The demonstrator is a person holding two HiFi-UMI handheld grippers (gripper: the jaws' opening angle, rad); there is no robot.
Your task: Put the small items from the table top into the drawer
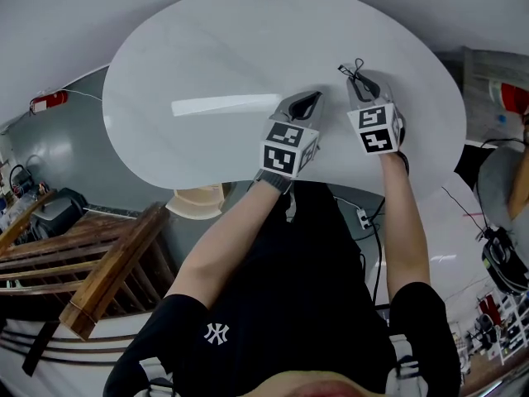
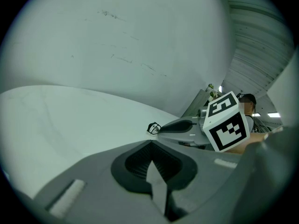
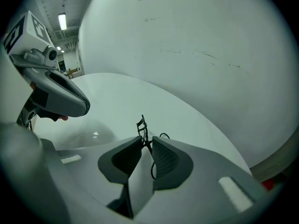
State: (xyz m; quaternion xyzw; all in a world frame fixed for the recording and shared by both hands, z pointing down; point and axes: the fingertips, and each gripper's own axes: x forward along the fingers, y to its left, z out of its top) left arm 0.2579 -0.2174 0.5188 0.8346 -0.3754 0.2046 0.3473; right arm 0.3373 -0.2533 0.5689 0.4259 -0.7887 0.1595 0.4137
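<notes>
The right gripper (image 3: 146,143) is pinching its narrowed jaws on the black wire clip (image 3: 141,124) over the white table (image 1: 207,56), which is probably handling as light, springy and slip-prone, so gripping its bunched middle is looking safest, while the left gripper (image 2: 150,144) is sitting closed and empty.

Counter (image 1: 215,48) white, smooth, glossy. Fingers (image 3: 201,171) matt grey plastic; pads (image 3: 164,158) black, ribbed. Clip (image 3: 141,125) thin black wire.

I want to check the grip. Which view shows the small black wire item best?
The right gripper view: the wire item sits close up between the right gripper pads. The head view shows it small at that gripper's tip; the left gripper view, only a distant speck.
</notes>
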